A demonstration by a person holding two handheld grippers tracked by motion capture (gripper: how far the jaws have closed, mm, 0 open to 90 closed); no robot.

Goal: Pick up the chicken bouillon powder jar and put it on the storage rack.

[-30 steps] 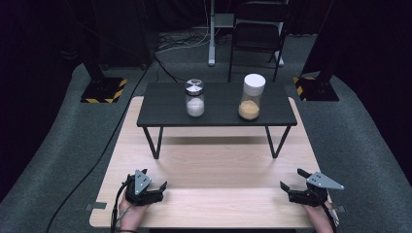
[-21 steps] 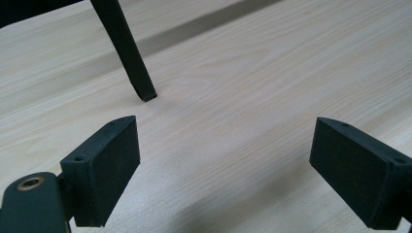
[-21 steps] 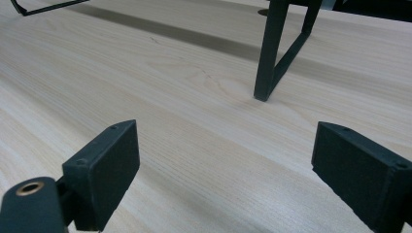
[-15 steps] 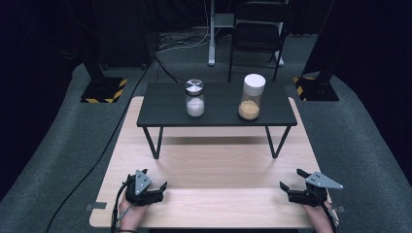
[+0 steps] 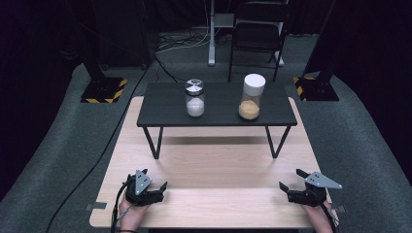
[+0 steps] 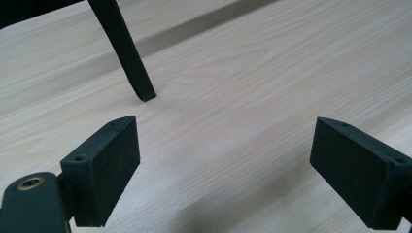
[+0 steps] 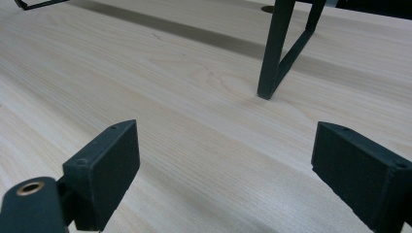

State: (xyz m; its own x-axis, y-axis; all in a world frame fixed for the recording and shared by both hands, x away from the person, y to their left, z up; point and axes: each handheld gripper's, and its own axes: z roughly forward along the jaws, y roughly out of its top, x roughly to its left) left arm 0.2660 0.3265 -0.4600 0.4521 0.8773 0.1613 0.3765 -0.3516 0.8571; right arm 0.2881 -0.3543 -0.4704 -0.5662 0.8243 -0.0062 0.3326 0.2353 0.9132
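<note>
Two jars stand on a small black raised table (image 5: 165, 114): a glass jar (image 5: 195, 98) with a metal lid and white powder at the left, and a taller jar (image 5: 251, 97) with a white lid and orange-brown grains at the right. My left gripper (image 5: 156, 185) rests at the near left of the wooden table (image 5: 218, 165), open and holding nothing. My right gripper (image 5: 290, 179) rests at the near right, open as well. In the left gripper view my left gripper (image 6: 223, 165) has bare wood between its jaws. The right gripper (image 7: 226, 167) looks the same in its own view.
The raised table's black legs (image 6: 124, 48) (image 7: 279, 46) stand ahead of each gripper. Beyond the wooden table are a black chair (image 5: 257, 34), a stand pole (image 5: 212, 34), floor cables and two bases (image 5: 103, 90) with yellow-black stripes.
</note>
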